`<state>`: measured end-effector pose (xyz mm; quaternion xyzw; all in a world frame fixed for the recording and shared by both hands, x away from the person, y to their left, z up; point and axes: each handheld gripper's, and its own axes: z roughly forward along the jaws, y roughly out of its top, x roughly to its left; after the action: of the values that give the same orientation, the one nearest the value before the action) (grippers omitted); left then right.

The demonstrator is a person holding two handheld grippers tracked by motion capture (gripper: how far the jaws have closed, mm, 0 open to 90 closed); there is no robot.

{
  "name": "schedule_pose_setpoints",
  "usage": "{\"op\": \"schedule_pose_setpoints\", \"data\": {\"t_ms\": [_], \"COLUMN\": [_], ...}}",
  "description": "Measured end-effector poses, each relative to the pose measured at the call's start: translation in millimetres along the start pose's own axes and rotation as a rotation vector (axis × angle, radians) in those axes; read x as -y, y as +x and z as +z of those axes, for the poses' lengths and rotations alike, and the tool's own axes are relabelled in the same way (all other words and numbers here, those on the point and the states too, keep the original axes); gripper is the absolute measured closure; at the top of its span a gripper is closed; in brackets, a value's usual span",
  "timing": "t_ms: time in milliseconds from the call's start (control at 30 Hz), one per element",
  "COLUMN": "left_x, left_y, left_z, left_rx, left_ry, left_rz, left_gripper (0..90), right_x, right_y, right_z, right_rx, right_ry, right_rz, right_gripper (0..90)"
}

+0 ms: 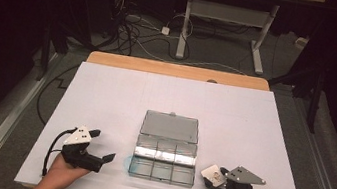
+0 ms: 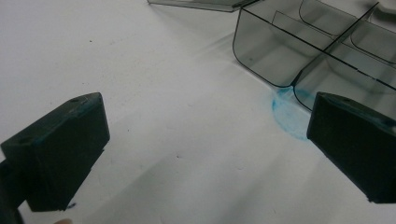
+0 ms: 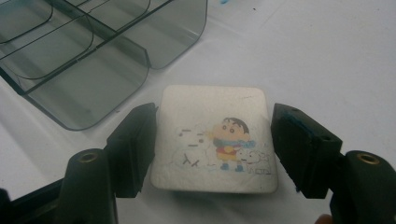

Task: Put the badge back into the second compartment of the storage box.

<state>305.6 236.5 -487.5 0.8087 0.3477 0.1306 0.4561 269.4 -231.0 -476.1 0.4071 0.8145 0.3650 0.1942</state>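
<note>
We are gripping a white square card [image 3: 215,137] with a cartoon print between the jaws of our right gripper [image 3: 214,149], which are pinching its two side edges, low in the frame. It is hanging just right of the clear compartment box [image 1: 163,161]. Our left gripper [image 2: 205,149] is sitting with jaws spread wide over the bare white table sheet [image 2: 140,70], beside a blue smear [image 2: 287,114] at the box's corner.

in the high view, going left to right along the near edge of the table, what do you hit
left tool → blue smudge on the white sheet → clear compartment box with its lid open → square cartoon card → right tool, holding that card by its edges
</note>
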Motion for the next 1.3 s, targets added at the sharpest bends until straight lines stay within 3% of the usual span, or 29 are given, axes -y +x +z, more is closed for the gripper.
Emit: {"op": "schedule_pose_setpoints", "data": {"t_ms": [433, 900, 1300], "left_x": [1.2, 2.3, 2.3], "left_y": [-1.6, -3.2, -3.1], "left_z": [-1.3, -2.7, -3.1], "left_rx": [-0.007, -0.005, 0.005], "left_ry": [-0.011, -0.020, -0.022], "left_rz": [0.012, 0.020, 0.023], "left_gripper": [0.0, 0.0, 0.0], "right_x": [-9.4, -13.8, -22.4], "right_y": [-0.2, -7.9, -5.7], "right_z": [5.5, -6.7, -21.2], "right_rx": [-0.016, -0.007, -0.010], "right_ry": [-0.009, -0.046, -0.088], "right_rz": [-0.024, -0.008, -0.031], "right_gripper": [33.9, 33.9, 34.0]}}
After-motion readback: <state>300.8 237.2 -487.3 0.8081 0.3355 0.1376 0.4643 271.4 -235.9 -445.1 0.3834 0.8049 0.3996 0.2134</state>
